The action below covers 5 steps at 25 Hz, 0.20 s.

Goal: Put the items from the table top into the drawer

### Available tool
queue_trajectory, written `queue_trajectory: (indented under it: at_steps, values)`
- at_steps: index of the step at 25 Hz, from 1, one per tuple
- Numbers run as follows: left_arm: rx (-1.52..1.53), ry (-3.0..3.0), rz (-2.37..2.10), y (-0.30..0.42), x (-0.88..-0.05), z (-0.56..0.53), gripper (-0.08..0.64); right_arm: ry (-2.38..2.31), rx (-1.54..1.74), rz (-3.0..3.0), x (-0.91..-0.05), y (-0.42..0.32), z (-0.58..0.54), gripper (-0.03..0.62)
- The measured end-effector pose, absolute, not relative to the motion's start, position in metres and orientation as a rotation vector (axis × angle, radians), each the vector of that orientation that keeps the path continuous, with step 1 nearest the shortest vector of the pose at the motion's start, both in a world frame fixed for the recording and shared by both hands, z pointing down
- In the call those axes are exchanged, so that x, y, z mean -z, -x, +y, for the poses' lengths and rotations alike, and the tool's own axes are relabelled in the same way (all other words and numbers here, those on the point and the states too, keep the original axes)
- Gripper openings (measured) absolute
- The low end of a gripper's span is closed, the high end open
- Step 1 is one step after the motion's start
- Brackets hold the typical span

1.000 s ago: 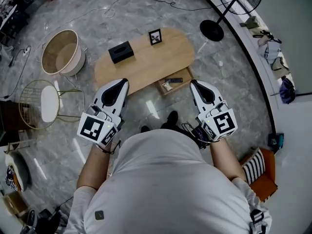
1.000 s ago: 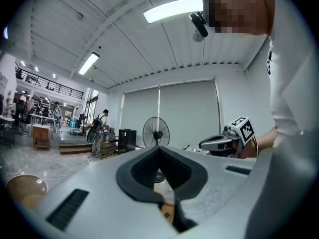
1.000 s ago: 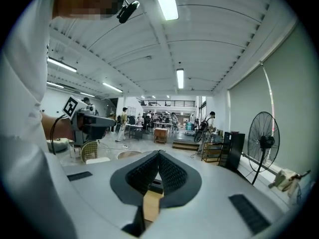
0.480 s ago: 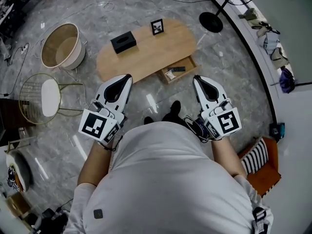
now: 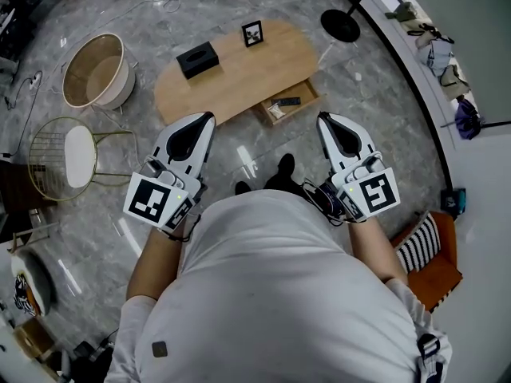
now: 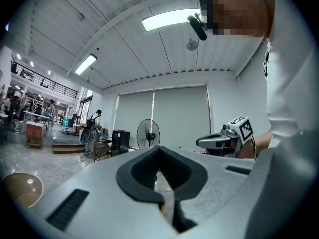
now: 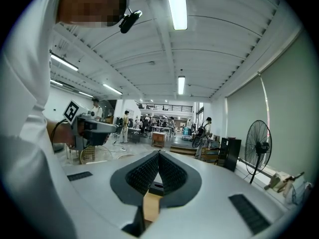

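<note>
In the head view a person [image 5: 271,294] is standing on the grey floor and facing a wooden oval bench [image 5: 239,78], carrying one tool in each hand: the left hand-held gripper [image 5: 206,118] and the right hand-held gripper [image 5: 322,118], both pointing toward the bench. Two items are sitting on the bench top: one black box [image 5: 197,59] near the far left end, and one small picture frame [image 5: 253,33] standing at the far edge, near the middle. One drawer [image 5: 295,112] is hanging open from the near edge of the bench, toward its right end, and two things are lying in it: one dark flat bar [image 5: 289,101] toward the back and one pale small item [image 5: 275,110] beside it; what either of them is I cannot tell. On the floor beyond the left end of the bench one round tub [image 5: 94,70] is showing its pale inside, and one wire stool [image 5: 70,158] with a white seat is standing nearer the person. In the left gripper view the dark ribbed pads are meeting at their tips, with nothing lying between them, and one standing fan [image 6: 148,133] is showing beyond them. In the right gripper view the pads are likewise pressing together at the tips, holding nothing, while the marker cube of the other tool is showing at the left.
</note>
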<state>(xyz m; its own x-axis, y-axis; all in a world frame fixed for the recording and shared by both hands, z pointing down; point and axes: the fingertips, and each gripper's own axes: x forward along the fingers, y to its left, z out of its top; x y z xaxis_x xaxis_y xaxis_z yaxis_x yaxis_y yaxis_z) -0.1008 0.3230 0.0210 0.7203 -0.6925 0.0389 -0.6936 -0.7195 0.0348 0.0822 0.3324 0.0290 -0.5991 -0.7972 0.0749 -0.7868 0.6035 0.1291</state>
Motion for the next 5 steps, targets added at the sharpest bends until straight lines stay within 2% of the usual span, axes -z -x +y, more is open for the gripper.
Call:
queue_trajectory:
  at_steps: [5]
  values:
    - [-0.056,-2.9,-1.093,0.089,-0.0245,0.3308,0.009,-1.342,0.135,-2.697,-0.0297,-0.0822,0.3362,0.026]
